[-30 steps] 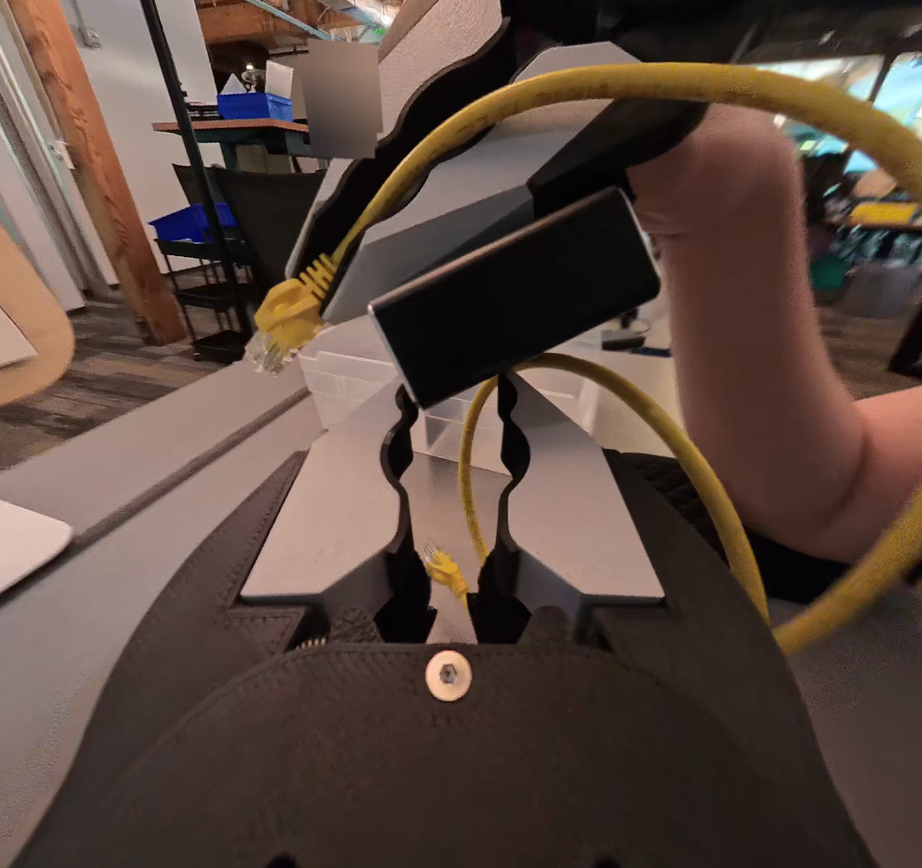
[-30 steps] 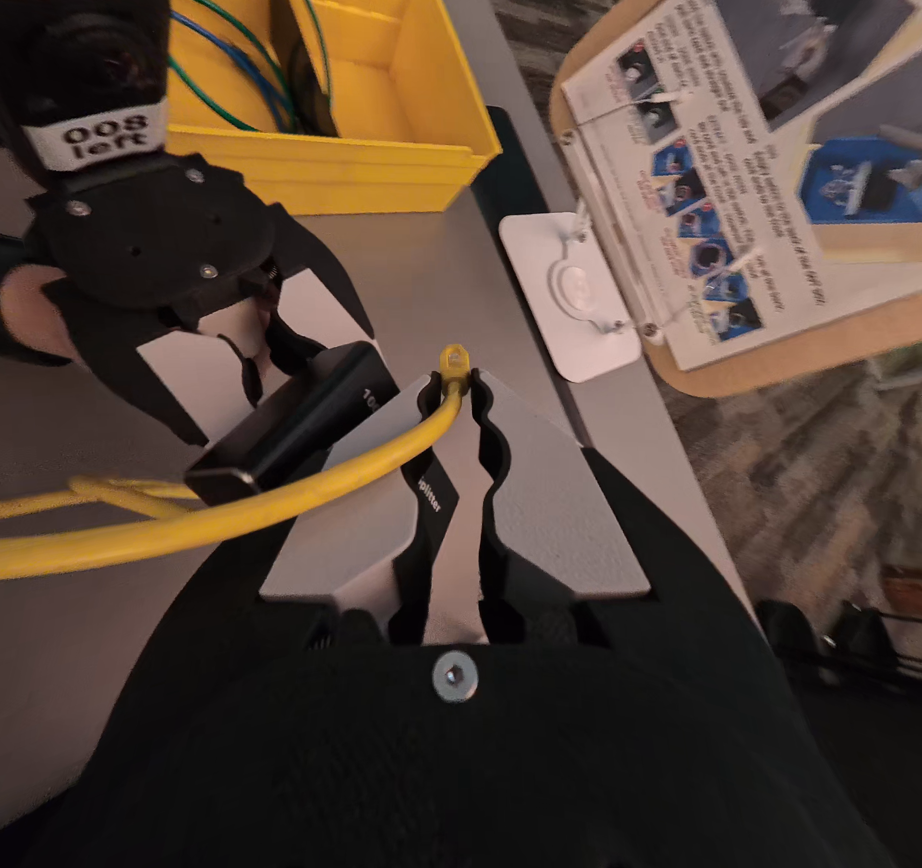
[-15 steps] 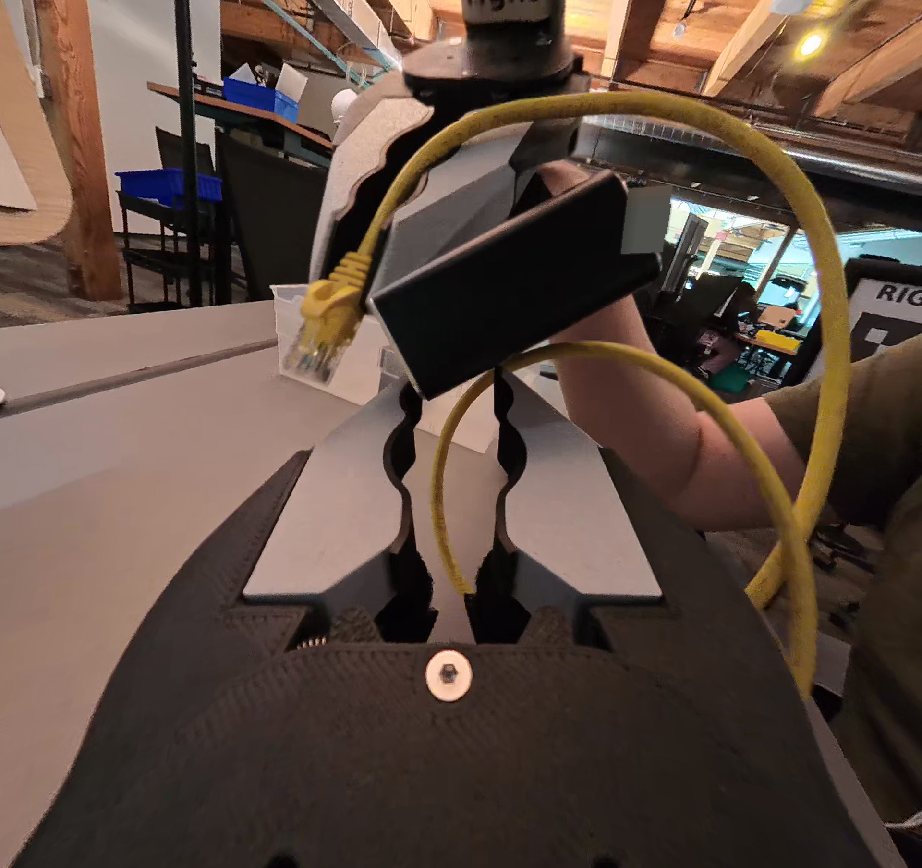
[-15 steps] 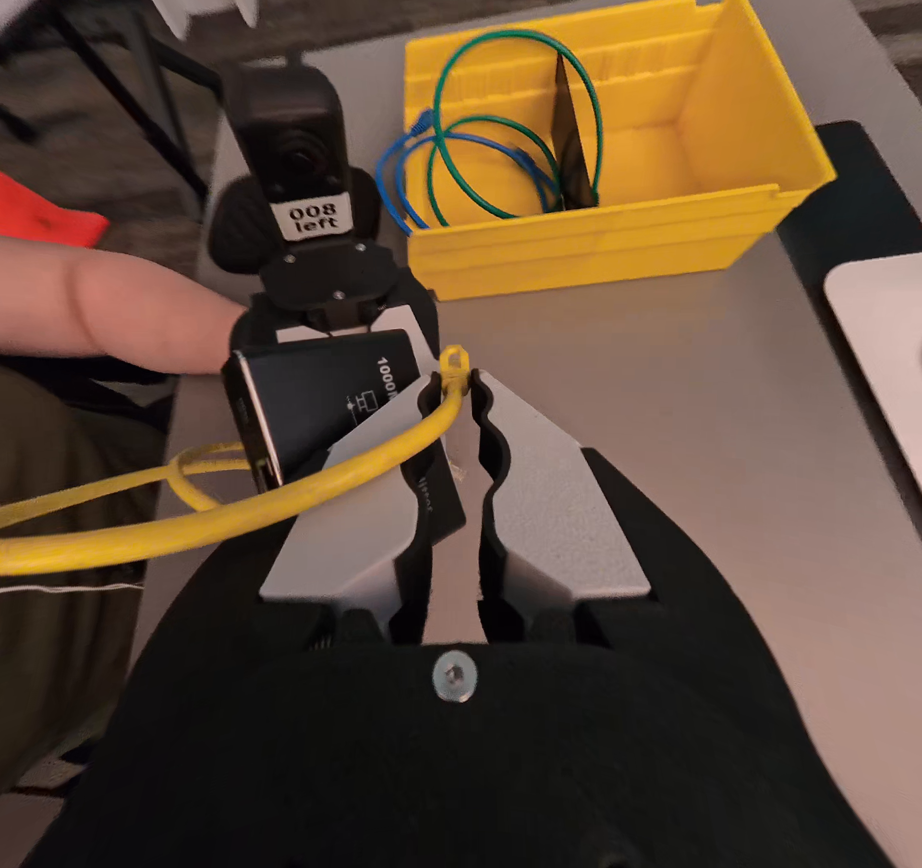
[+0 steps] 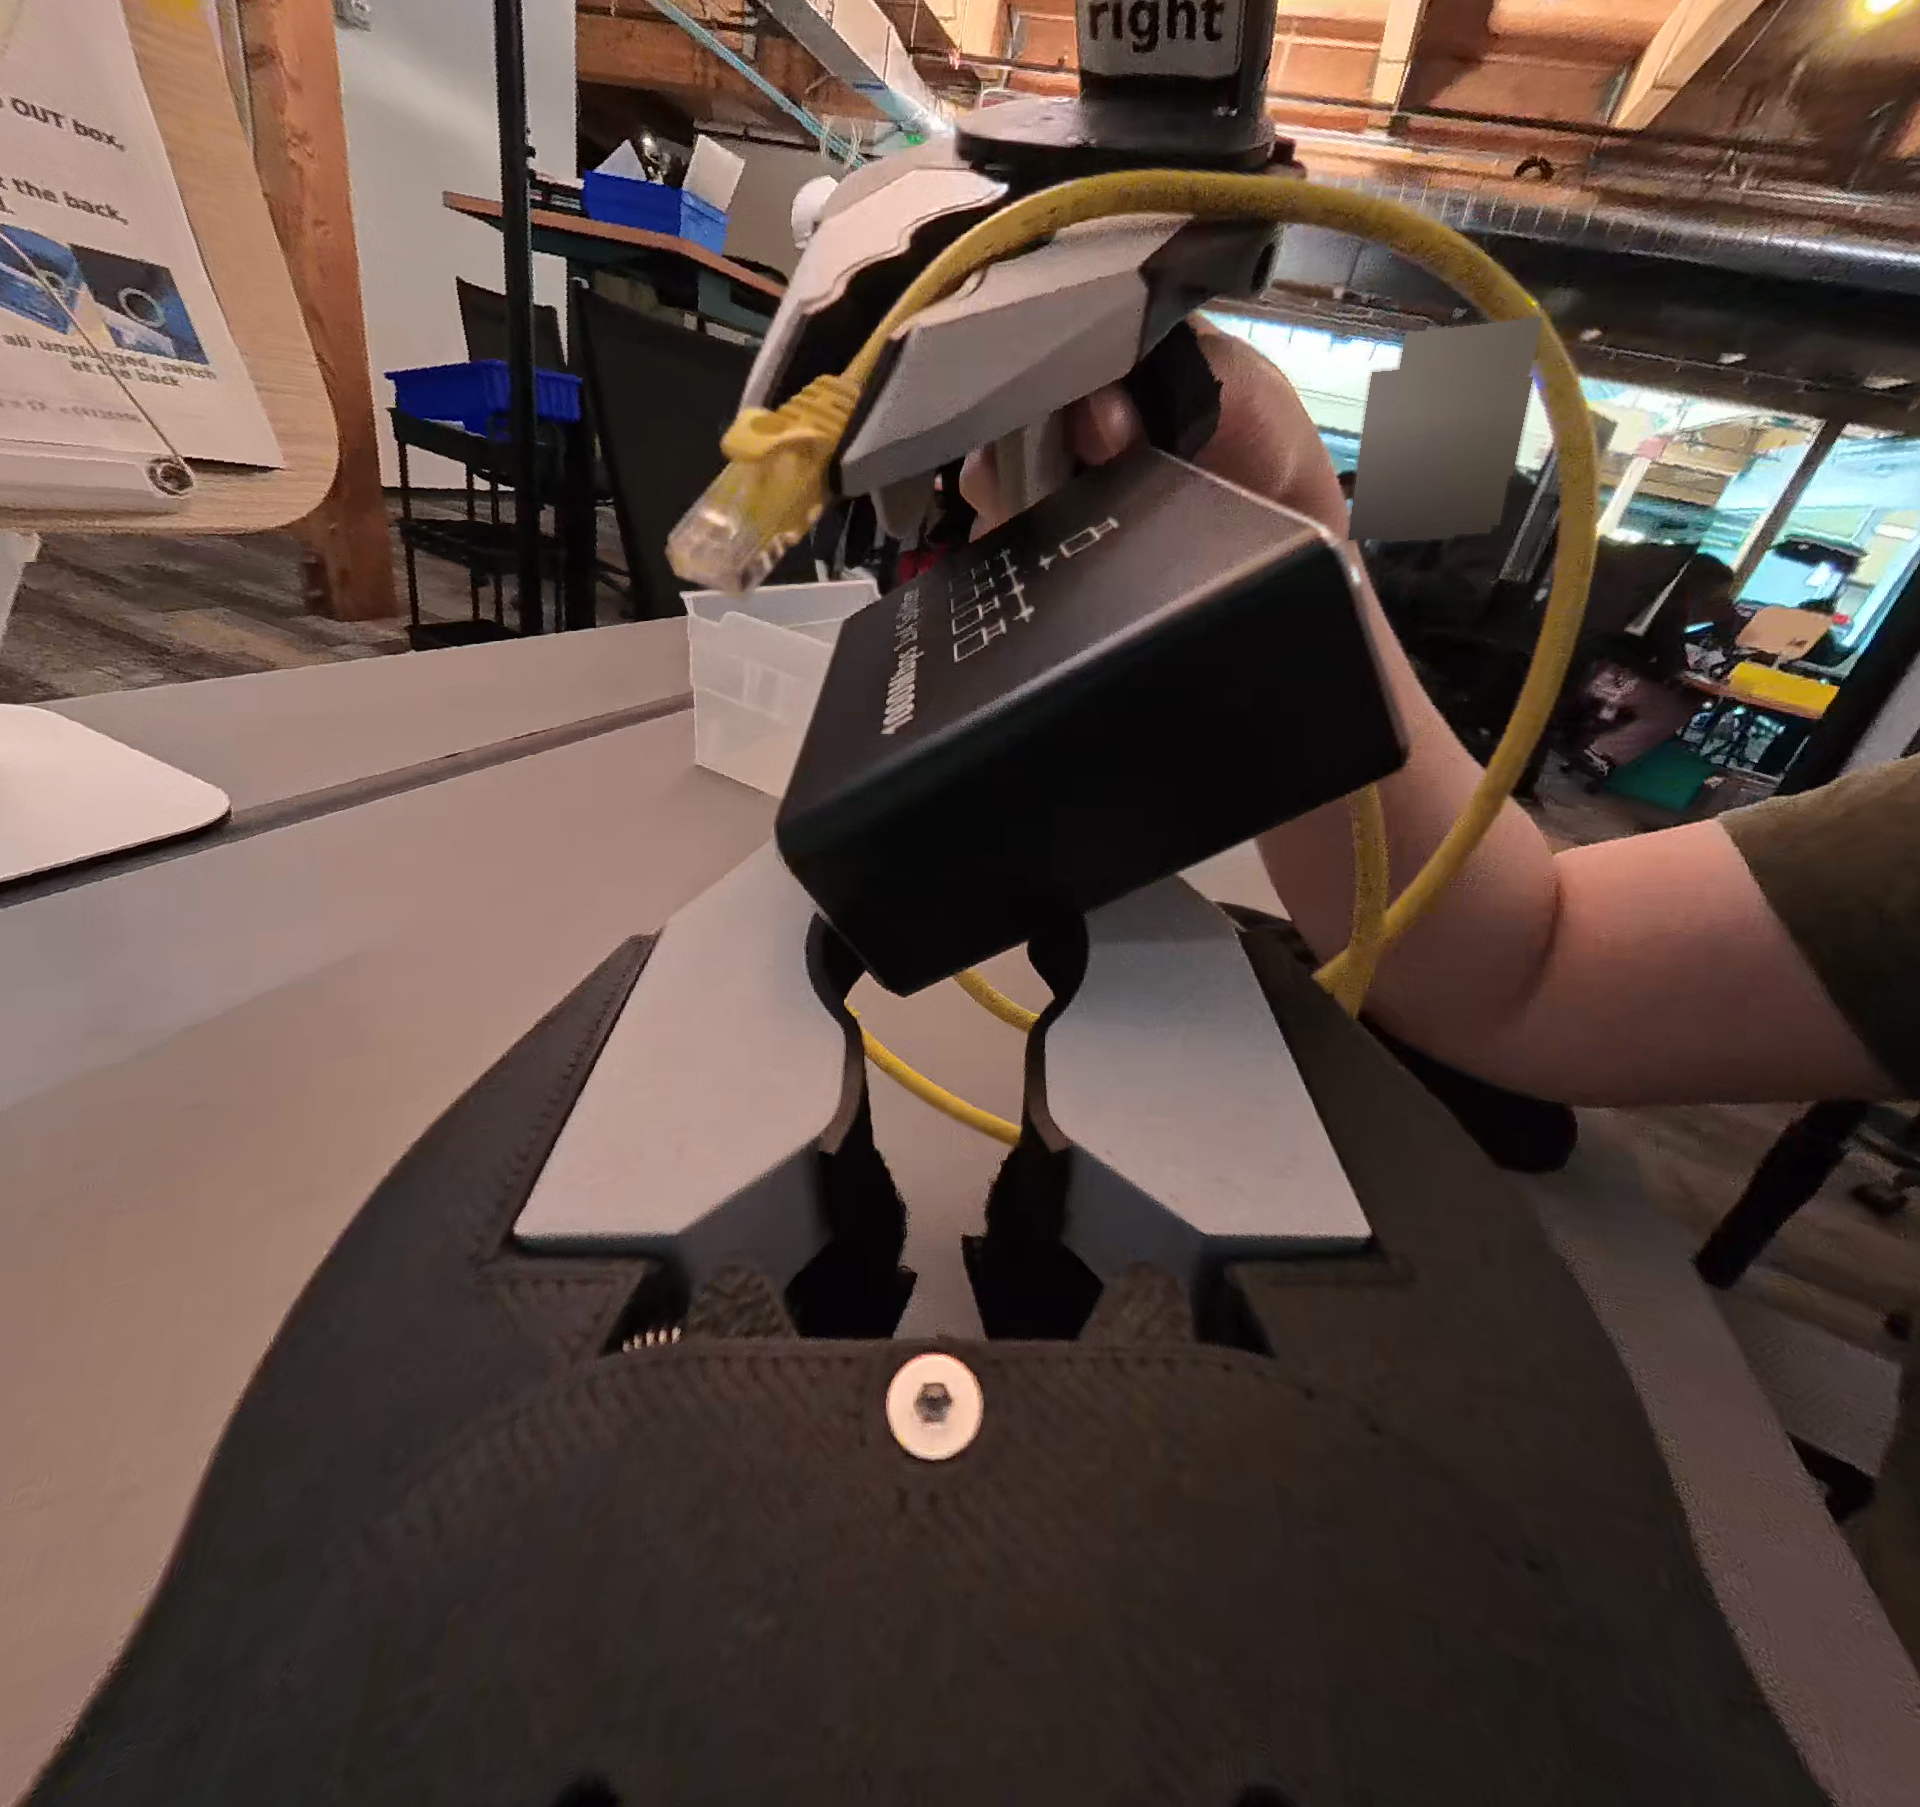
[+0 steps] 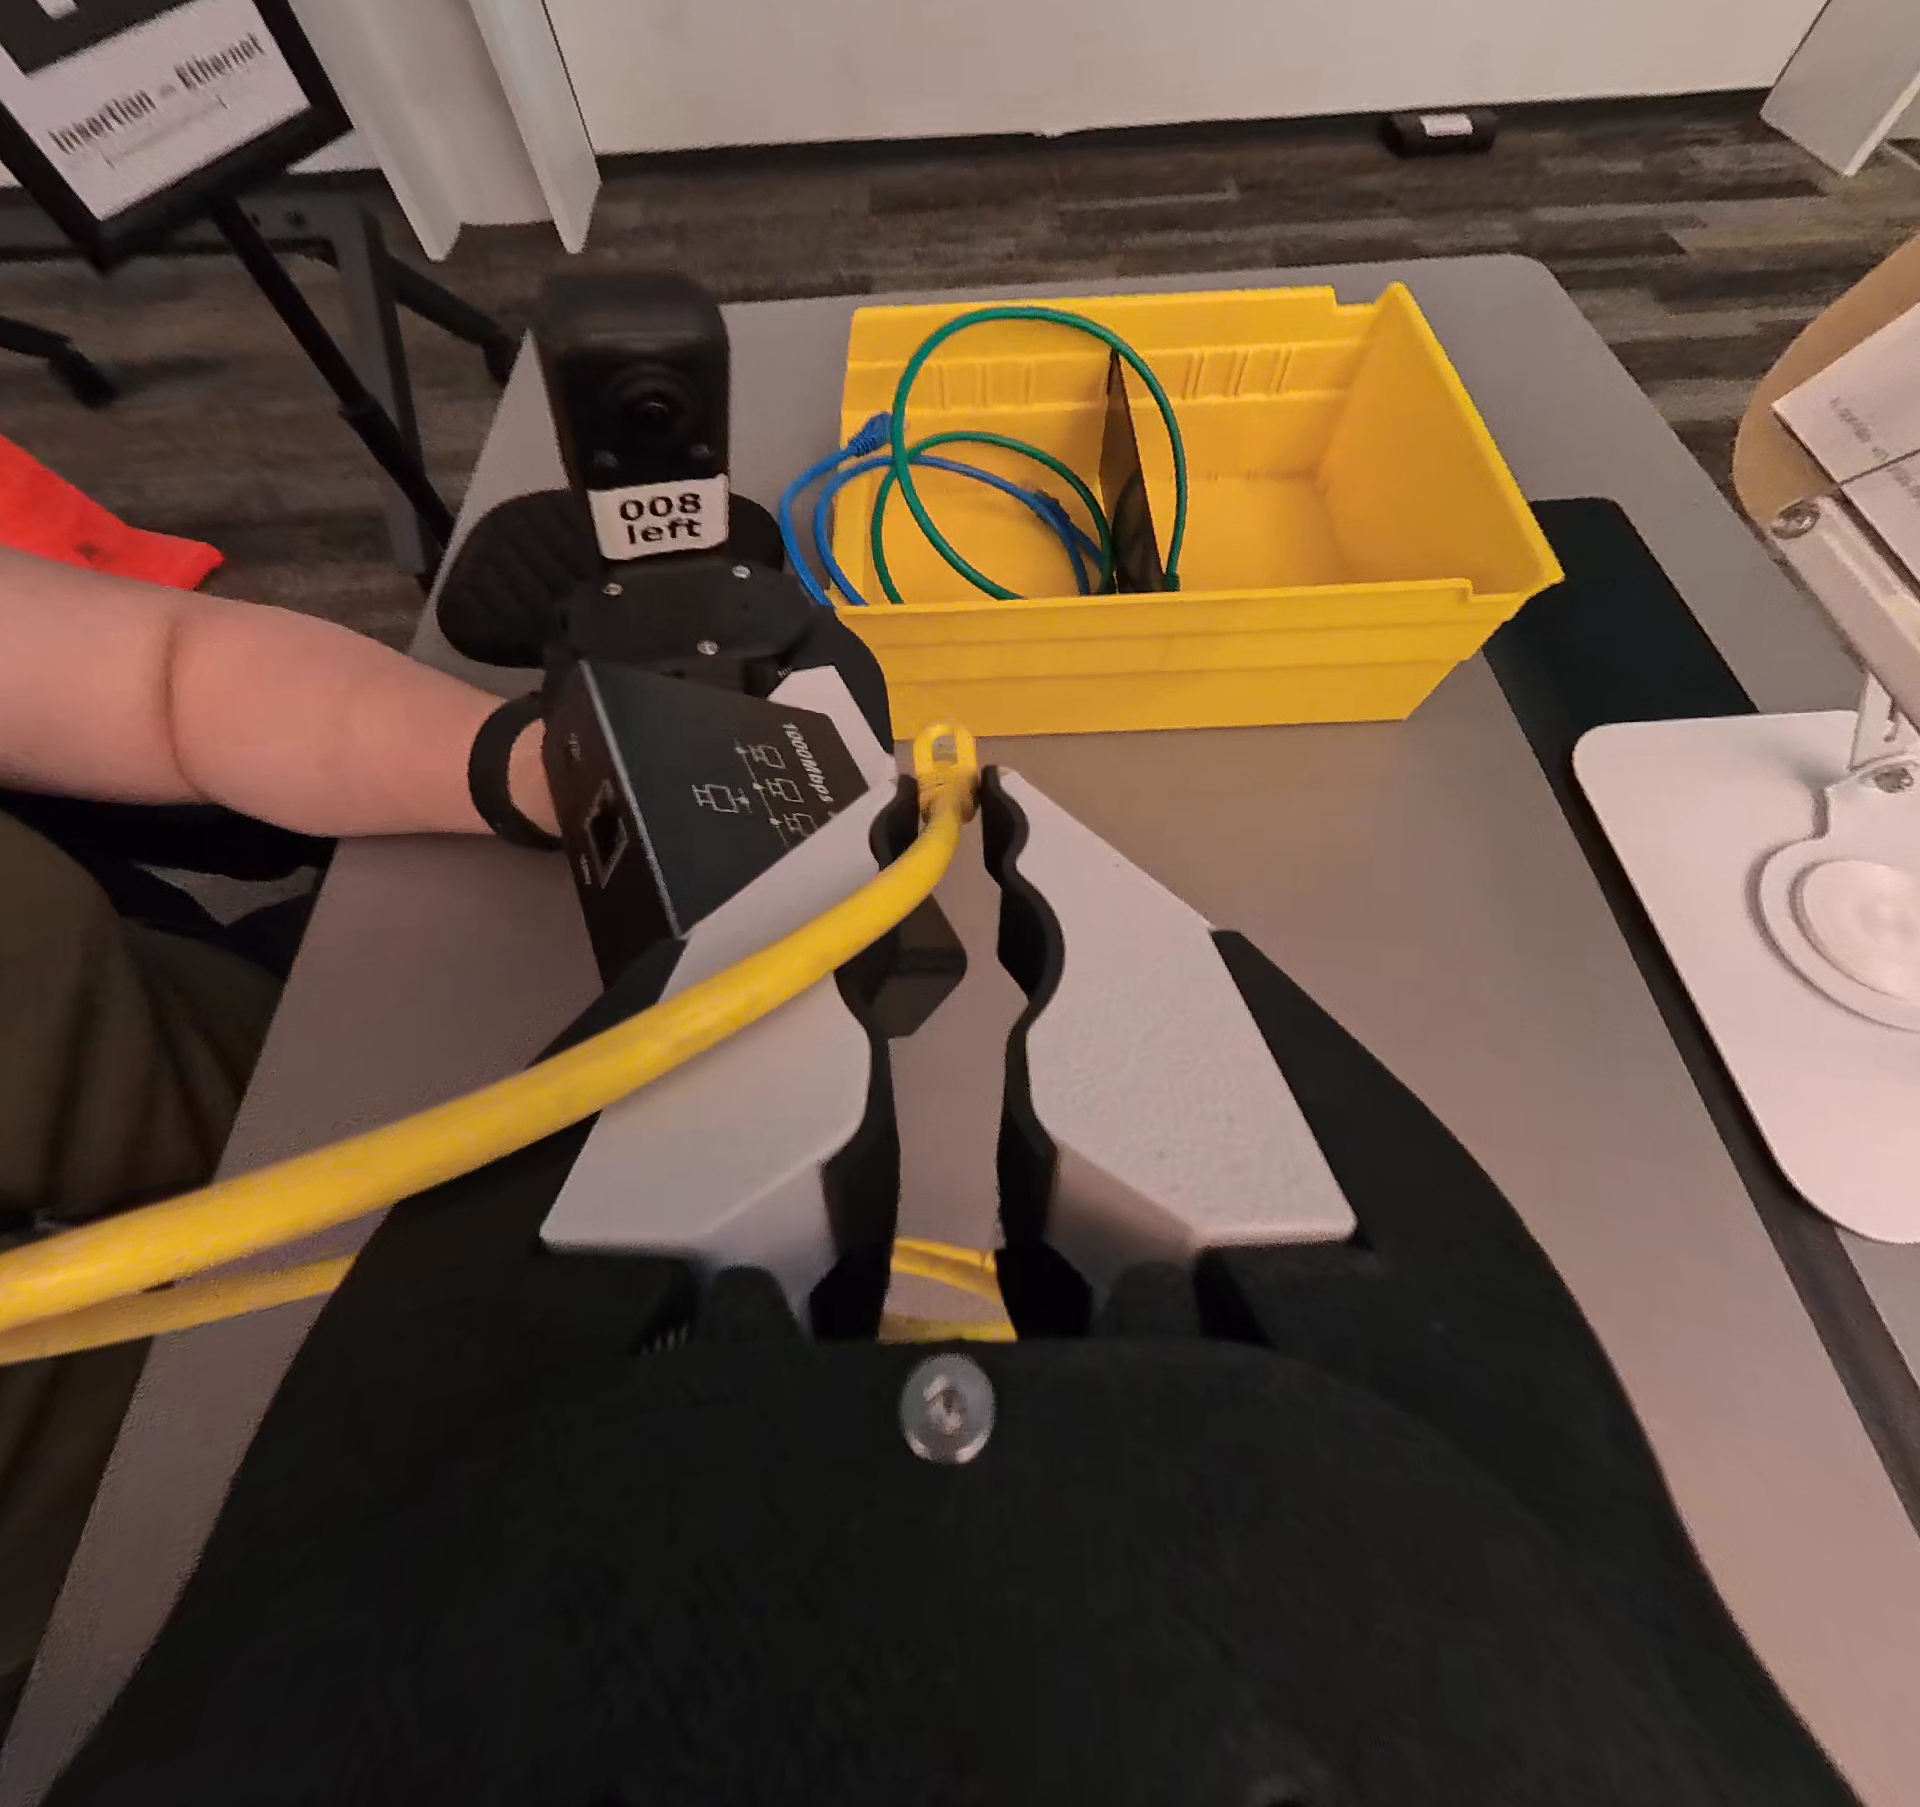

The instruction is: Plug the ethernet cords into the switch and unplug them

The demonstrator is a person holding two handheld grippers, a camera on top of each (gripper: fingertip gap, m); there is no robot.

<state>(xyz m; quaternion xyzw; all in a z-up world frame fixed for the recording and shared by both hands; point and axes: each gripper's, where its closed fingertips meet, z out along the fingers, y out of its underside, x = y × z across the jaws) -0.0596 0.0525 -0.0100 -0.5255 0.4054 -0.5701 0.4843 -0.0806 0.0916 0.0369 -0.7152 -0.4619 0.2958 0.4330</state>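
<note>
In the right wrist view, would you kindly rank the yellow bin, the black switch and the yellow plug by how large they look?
1. Yellow bin: largest, though it sits farthest away.
2. Black switch: clearly smaller, and partly hidden behind the right gripper.
3. Yellow plug: smallest, a small tip pinched at the fingertips.

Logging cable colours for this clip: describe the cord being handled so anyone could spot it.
Start at the yellow bin on the grey table. In front of it, the right gripper pinches a yellow ethernet cord near its plug. The bin's loose cords are blue and green.
</note>
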